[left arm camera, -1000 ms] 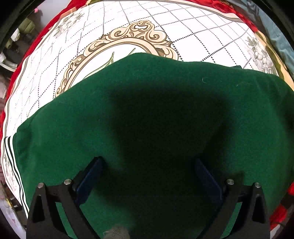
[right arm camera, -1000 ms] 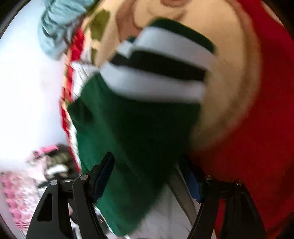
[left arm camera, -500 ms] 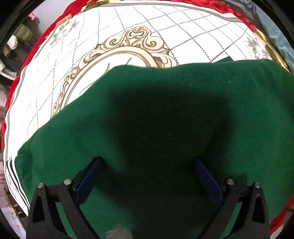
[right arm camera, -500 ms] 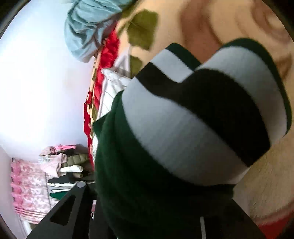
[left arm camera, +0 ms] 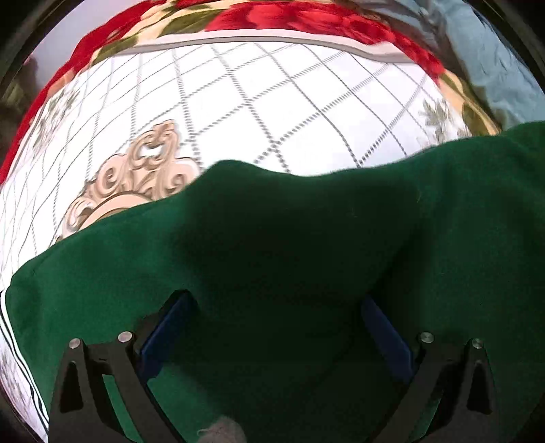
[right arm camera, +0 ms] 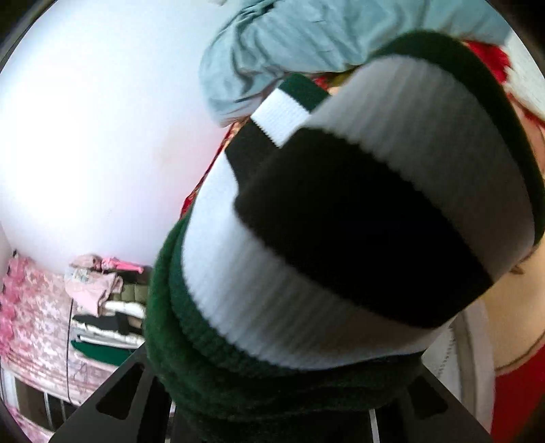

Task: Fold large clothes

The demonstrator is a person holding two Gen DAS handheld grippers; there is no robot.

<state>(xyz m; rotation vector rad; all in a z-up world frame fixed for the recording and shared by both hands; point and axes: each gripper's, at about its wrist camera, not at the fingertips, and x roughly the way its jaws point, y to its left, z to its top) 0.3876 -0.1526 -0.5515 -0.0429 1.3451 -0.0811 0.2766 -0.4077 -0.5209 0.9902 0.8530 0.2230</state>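
A large dark green sweater point(left arm camera: 289, 259) lies on the white gridded bedspread point(left arm camera: 272, 102). In the left wrist view it fills the lower half and drapes over my left gripper point(left arm camera: 276, 306); both blue pads point(left arm camera: 163, 330) show wide apart, and I cannot tell if cloth is pinched. In the right wrist view the sweater's striped white, black and green cuff point(right arm camera: 340, 221) is bunched right in front of the lens, held up off the bed. It hides the fingertips of my right gripper point(right arm camera: 289, 409), whose jaws are closed in on the green knit.
A red floral blanket point(left arm camera: 306, 17) borders the bedspread at the far side. A light blue garment point(left arm camera: 494, 61) lies at the far right, also seen in the right wrist view point(right arm camera: 289, 44). A stack of folded clothes point(right arm camera: 105, 306) sits by a pale wall.
The left gripper has pulled back, so more bedspread shows beyond the sweater's edge. The right gripper has lifted the striped cuff closer to the lens and swung toward the wall.
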